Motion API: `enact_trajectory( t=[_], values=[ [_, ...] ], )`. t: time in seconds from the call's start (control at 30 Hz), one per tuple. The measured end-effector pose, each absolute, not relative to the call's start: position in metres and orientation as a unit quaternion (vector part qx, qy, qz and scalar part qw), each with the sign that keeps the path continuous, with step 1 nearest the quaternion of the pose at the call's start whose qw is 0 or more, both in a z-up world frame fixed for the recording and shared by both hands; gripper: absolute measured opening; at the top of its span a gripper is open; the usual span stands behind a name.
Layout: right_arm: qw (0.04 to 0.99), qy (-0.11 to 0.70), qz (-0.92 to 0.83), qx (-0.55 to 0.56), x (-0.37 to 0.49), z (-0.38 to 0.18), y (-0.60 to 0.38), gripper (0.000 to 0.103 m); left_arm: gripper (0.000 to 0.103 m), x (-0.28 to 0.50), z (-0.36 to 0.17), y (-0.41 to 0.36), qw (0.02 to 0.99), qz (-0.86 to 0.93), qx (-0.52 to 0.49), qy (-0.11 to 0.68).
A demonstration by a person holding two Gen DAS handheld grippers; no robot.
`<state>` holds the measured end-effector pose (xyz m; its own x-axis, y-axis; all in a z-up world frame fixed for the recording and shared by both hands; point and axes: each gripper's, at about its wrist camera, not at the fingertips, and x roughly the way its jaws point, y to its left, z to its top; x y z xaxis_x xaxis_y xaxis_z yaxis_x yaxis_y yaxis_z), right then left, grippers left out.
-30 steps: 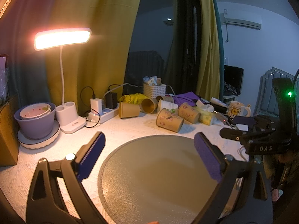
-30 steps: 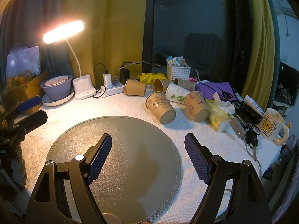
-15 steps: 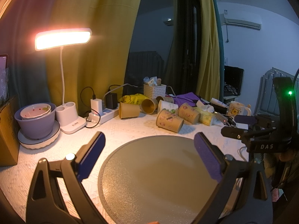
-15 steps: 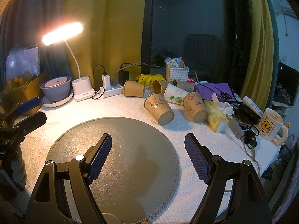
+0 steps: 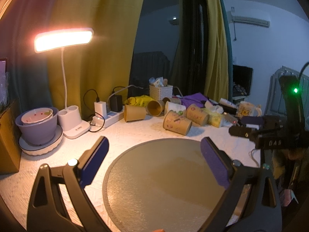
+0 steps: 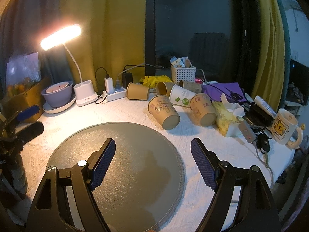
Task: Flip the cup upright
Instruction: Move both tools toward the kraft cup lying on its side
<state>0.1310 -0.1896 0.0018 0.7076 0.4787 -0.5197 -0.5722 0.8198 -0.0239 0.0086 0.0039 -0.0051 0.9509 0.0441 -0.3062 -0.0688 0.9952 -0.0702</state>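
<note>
Several paper cups lie on their sides at the back of the white table, past a round grey mat (image 6: 123, 154). The nearest is a brown printed cup (image 6: 163, 109), bottom toward me; it also shows in the left wrist view (image 5: 176, 122). A second printed cup (image 6: 203, 109) lies to its right, a white cup (image 6: 180, 98) and plain brown cups (image 6: 138, 90) behind. My right gripper (image 6: 153, 151) is open and empty above the mat. My left gripper (image 5: 154, 148) is open and empty above the mat (image 5: 164, 183).
A lit desk lamp (image 6: 85, 94), a purple bowl on a plate (image 6: 58, 94) and a power strip (image 6: 115, 93) stand at the back left. A white basket (image 6: 183, 74), a tissue pack (image 6: 226, 118), a remote, keys and a yellow-print mug (image 6: 283, 127) crowd the right.
The right gripper has moved slightly forward toward the cups. The left gripper has barely moved. Both stay open.
</note>
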Motion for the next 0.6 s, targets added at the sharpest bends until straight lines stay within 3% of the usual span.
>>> enact_trajectory(
  t=[0.5,0.6],
  values=[
    [0.919,0.262,0.287,-0.066,0.219,-0.011,-0.228,0.083,0.097,0.104,-0.016,-0.022,0.958,0.061,-0.078,0.269],
    [0.912,0.266,0.305,-0.067,0.239,-0.013,-0.233,0.074,0.097,0.129,-0.015,-0.034,0.951,0.063,-0.086,0.289]
  ],
)
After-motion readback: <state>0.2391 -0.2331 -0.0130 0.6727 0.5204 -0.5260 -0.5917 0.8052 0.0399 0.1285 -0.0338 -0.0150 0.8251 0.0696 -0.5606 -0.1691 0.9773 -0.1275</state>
